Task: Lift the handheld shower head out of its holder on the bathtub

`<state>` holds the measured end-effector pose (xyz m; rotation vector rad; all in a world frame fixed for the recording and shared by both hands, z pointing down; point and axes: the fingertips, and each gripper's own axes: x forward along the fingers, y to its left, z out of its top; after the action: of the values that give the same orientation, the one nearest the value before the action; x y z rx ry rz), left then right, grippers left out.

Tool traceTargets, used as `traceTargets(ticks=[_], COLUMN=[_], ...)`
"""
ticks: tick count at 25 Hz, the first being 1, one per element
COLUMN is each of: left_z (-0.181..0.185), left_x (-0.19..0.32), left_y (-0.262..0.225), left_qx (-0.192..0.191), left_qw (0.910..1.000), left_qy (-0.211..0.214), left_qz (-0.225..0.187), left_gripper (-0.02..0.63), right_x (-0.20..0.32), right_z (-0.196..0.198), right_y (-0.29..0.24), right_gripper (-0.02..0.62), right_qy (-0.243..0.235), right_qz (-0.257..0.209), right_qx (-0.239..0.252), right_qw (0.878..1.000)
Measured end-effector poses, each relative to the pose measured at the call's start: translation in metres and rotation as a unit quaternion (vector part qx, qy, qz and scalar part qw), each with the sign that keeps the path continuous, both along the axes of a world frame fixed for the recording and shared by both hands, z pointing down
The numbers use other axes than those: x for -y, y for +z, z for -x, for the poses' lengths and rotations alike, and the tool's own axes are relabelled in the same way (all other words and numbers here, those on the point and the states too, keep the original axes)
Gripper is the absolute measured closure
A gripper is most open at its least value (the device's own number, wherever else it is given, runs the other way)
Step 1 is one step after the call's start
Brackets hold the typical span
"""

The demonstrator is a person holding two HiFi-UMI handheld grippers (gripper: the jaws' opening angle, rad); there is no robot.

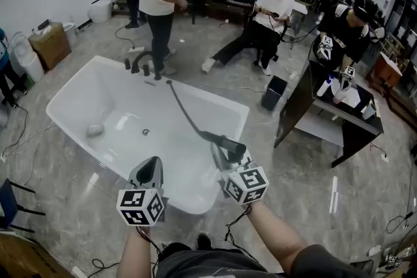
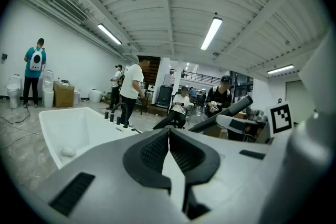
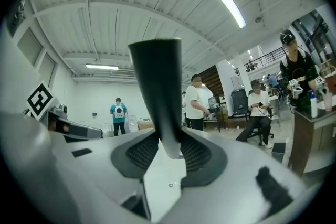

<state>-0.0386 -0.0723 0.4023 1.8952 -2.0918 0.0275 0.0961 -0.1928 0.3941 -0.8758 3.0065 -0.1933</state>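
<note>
I've got right gripper (image 3: 169, 150) clamped on handheld shower head (image 3: 157, 86), hose (image 1: 184, 111) running over bathtub (image 1: 71, 97), left gripper (image 2: 169, 136) jaws together, empty

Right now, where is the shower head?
The shower head is right of centre in the head view, clamped in the right gripper above the bathtub, hose trailing toward the faucet.
</note>
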Motion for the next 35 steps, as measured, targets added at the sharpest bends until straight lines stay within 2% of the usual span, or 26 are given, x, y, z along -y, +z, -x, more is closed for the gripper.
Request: traceTargets(ticks=[12, 24, 35], left_z=[-0.024, -0.046, -0.078], left_x=[-0.082, -0.182, -0.228], left_y=[-0.009, -0.019, -0.017], left_qx=[0.005, 0.005, 0.006], left_qw=[0.9995, 0.9995, 0.9985], left_qy=[0.031, 0.031, 0.054], left_qz=[-0.001, -0.005, -0.011], left_gripper=[0.588, 0.588, 0.588], right_x=[-0.089, -0.181, -0.244], right_z=[-0.039, -0.072, -0.104], right_y=[-0.007, -0.021, -0.015], right_gripper=[0.456, 0.456, 0.456], right_qy=[0.035, 0.044, 0.052], right_qz=[-0.001, -0.01, -0.01], right_qx=[0.003, 0.005, 0.006], right_qw=[0.999, 0.999, 0.999])
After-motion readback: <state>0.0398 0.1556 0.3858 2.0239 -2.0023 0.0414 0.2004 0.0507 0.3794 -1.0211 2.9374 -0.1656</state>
